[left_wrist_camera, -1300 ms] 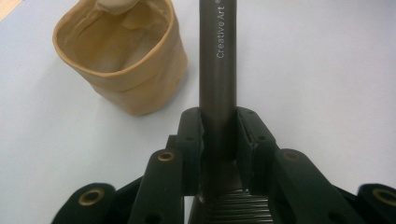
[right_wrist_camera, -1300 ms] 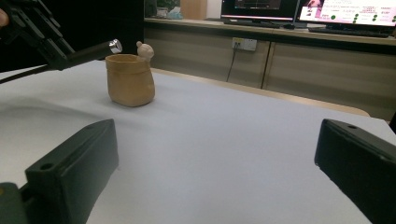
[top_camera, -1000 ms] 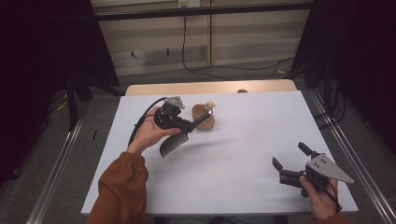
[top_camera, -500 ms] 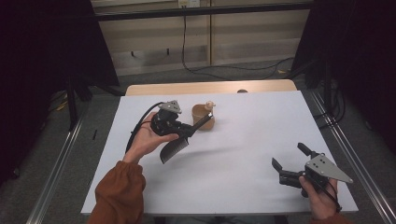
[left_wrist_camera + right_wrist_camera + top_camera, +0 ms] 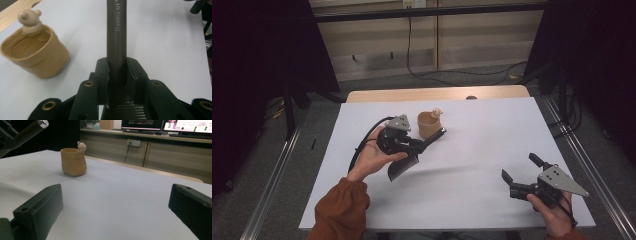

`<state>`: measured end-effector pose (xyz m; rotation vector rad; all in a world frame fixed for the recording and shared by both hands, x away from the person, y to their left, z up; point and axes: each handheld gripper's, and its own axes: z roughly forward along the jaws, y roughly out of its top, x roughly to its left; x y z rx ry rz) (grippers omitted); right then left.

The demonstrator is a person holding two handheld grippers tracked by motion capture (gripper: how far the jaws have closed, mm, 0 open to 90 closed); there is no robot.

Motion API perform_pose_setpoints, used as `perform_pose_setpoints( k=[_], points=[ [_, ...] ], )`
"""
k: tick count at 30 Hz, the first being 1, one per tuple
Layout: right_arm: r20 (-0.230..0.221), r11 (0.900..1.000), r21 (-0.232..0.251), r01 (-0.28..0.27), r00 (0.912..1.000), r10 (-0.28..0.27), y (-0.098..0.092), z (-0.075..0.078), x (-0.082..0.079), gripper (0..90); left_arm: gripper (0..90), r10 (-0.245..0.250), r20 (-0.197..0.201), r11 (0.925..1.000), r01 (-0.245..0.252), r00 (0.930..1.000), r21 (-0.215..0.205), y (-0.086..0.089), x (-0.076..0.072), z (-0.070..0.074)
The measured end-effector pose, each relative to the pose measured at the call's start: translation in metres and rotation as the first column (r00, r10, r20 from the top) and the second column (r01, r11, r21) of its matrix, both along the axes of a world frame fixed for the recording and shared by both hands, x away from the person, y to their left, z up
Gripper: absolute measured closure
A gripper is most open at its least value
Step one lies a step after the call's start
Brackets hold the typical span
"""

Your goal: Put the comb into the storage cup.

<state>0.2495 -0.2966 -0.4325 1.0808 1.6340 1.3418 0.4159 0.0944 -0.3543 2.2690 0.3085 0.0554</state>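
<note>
A tan pot stands on the white table with a small bear figure on its rim. My left gripper is shut on the dark handle of a flat brush. The handle tip reaches just in front of the pot. In the left gripper view the handle runs straight up between the jaws, with the pot to its left. My right gripper is held open near the front right corner, nothing between its jaws. Its own view shows the pot farther off and the brush handle at upper left.
A bare wooden strip shows beyond the table's far edge. Metal rails run along both sides of the table. Cables lie on the floor behind it. Cabinets and screens stand beyond the far side.
My left hand has shifted slightly toward the near edge and to the right, carrying the brush; the handle tip now sits lower in front of the pot. The right gripper has stayed still.
</note>
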Motion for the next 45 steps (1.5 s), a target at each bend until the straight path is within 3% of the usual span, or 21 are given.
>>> perform_pose_setpoints(
  k=[3, 7, 13, 21, 24, 28, 33, 36, 38, 39, 41, 44, 45],
  points=[
    [-0.011, 1.0, 0.008, -0.011, 0.9999, 0.011, 0.002, 0.0, 0.0, 0.0, 72.9, -0.014, -0.008, 0.9998, 0.014, 0.9999, -0.016, -0.006, -0.007, 0.0],
    [-0.027, 0.999, 0.022, -0.037, 0.9989, 0.038, 0.004, 0.0, 0.001, 0.3, 73.0, -0.044, -0.007, 0.999, 0.044, 0.999, -0.001, -0.012, -0.013, 0.001],
    [-0.074, 0.996, 0.001, -0.091, 0.9931, 0.091, 0.009, 0.004, 0.003, 0.6, 73.0, -0.072, -0.001, 0.9973, 0.072, 0.9974, 0.015, -0.016, -0.02, 0.001],
    [-0.17, 0.981, -0.021, -0.195, 0.9672, 0.189, 0.017, 0.012, 0.007, 0.4, 73.0, -0.119, -0.008, 0.9923, 0.119, 0.9929, 0.035, -0.027, -0.028, 0.002],
    [-0.216, 0.971, -0.023, -0.24, 0.949, 0.229, 0.019, 0.018, 0.009, 0.7, 73.0, -0.129, 0.0, 0.9907, 0.129, 0.9916, 0.044, -0.03, -0.031, 0.004],
    [-0.29, 0.953, -0.006, -0.303, 0.9125, 0.288, 0.021, 0.025, 0.013, 1.3, 73.0, -0.144, -0.003, 0.9885, 0.145, 0.9895, 0.044, -0.033, -0.035, 0.004],
    [-0.336, 0.933, 0.018, -0.36, 0.8765, 0.345, 0.027, 0.035, 0.019, 1.0, 73.0, -0.162, 0.003, 0.9847, 0.161, 0.9868, 0.067, -0.037, -0.039, 0.004],
    [-0.379, 0.92, 0.043, -0.389, 0.846, 0.375, 0.03, 0.041, 0.024, 0.8, 73.0, -0.174, 0.001, 0.9821, 0.173, 0.9848, 0.073, -0.04, -0.041, 0.003],
    [-0.42, 0.907, 0.053, -0.418, 0.8144, 0.4, 0.033, 0.043, 0.029, 0.5, 73.0, -0.178, -0.005, 0.9803, 0.177, 0.9841, 0.087, -0.042, -0.041, 0.0],
    [-0.431, 0.904, 0.058, -0.424, 0.8062, 0.406, 0.035, 0.044, 0.031, 1.2, 73.0, -0.184, -0.006, 0.9786, 0.183, 0.983, 0.094, -0.044, -0.041, -0.002],
    [-0.443, 0.9, 0.046, -0.434, 0.7986, 0.408, 0.04, 0.045, 0.035, 1.5, 73.0, -0.19, -0.015, 0.9762, 0.191, 0.9816, 0.103, -0.046, -0.042, -0.004],
    [-0.454, 0.898, 0.022, -0.439, 0.7958, 0.401, 0.045, 0.045, 0.04, 1.9, 73.0, -0.215, -0.015, 0.9692, 0.215, 0.9765, 0.12, -0.05, -0.043, -0.006],
    [-0.46, 0.894, 0.019, -0.447, 0.7902, 0.404, 0.047, 0.046, 0.041, 1.9, 73.0, -0.217, -0.015, 0.9682, 0.217, 0.9761, 0.125, -0.051, -0.044, -0.006]
  ],
)
